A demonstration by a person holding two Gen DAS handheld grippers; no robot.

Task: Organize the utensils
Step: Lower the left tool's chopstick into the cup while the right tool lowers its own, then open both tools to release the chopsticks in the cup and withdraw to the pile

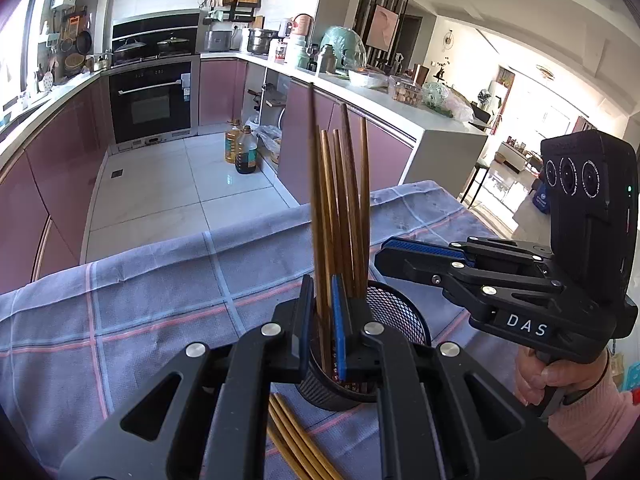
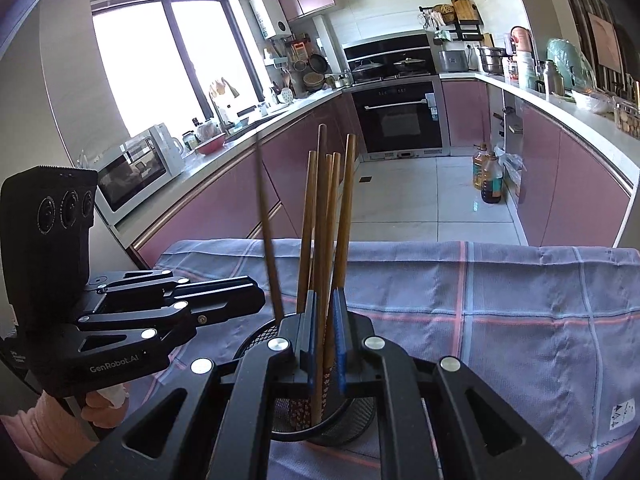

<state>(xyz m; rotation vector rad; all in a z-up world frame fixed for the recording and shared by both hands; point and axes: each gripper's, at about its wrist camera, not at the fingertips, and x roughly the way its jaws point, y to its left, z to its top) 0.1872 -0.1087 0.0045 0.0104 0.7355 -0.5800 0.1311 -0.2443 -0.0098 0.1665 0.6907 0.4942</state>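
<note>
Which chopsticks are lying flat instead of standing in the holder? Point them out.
The loose chopsticks lying flat on the checked cloth, by the base of the mesh holder. All the other chopsticks stand upright inside that holder.

Bright window [image 2: 160, 64] daylight, fisheye-bent edges

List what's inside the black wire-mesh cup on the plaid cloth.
Brown wooden chopsticks stand upright in the black wire-mesh cup; patterned lower ends show through the rim. The cup's bottom is hidden by the left gripper and right gripper.
</note>
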